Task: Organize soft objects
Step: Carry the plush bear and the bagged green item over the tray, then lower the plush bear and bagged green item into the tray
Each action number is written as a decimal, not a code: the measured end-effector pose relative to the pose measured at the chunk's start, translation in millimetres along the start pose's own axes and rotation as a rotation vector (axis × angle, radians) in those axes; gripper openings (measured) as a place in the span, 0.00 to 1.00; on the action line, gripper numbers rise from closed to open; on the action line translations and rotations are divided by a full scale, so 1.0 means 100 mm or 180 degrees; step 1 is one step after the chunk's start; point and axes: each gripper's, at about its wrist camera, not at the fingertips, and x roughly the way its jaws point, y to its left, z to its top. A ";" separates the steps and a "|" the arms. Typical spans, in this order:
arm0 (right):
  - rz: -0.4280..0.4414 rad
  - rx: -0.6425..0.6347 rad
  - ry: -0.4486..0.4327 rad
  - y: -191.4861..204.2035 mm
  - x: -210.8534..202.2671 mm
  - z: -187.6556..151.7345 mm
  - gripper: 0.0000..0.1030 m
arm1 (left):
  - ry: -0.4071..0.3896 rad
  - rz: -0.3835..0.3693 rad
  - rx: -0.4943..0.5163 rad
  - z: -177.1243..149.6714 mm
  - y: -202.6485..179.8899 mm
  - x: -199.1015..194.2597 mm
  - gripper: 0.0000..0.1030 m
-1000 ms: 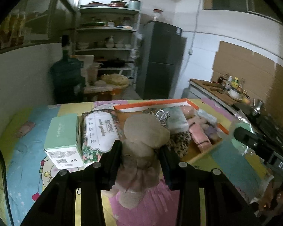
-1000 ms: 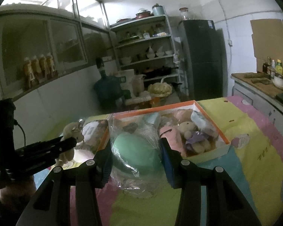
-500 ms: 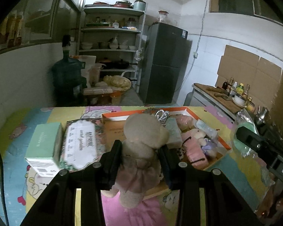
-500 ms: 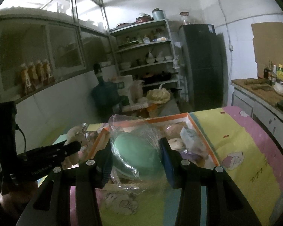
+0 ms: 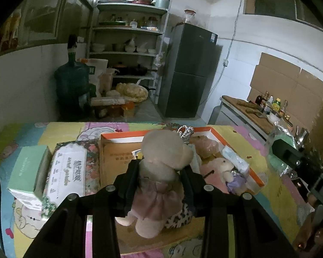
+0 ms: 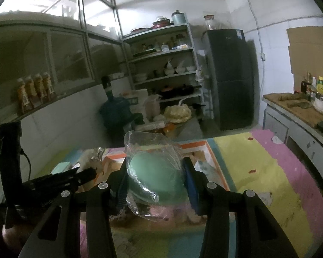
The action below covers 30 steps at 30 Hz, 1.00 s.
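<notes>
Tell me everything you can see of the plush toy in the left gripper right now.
The plush toy is a beige, soft-looking stuffed animal seen from behind: a rounded head, a dusty pink gathered skirt, stubby legs hanging down. A small silver crown-like piece shows beside its head. It is upright, clamped at the body between the pads of the left gripper, lifted above the near edge of the orange-rimmed box. Its face is hidden. Only the pads visibly touch it; contact with the leopard-print item under it is unclear.

A cartoon-print tablecloth (image 5: 243, 142) covers the table; on it lie an orange-rimmed box (image 5: 217, 133), a floral packet (image 5: 69, 169) and a green carton (image 5: 28, 169).
</notes>
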 end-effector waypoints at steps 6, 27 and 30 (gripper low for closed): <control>0.0000 -0.0105 0.0009 -0.04 0.14 0.12 0.46 | 0.0022 0.0031 -0.0045 0.05 -0.03 0.13 0.38; -0.0079 -0.0463 0.0515 0.10 1.05 0.22 0.46 | 0.0269 0.0122 -0.0120 0.11 0.04 0.55 0.38; -0.0098 -0.0458 0.0560 0.09 1.12 0.20 0.46 | 0.0300 0.0123 -0.0123 0.10 0.05 0.58 0.38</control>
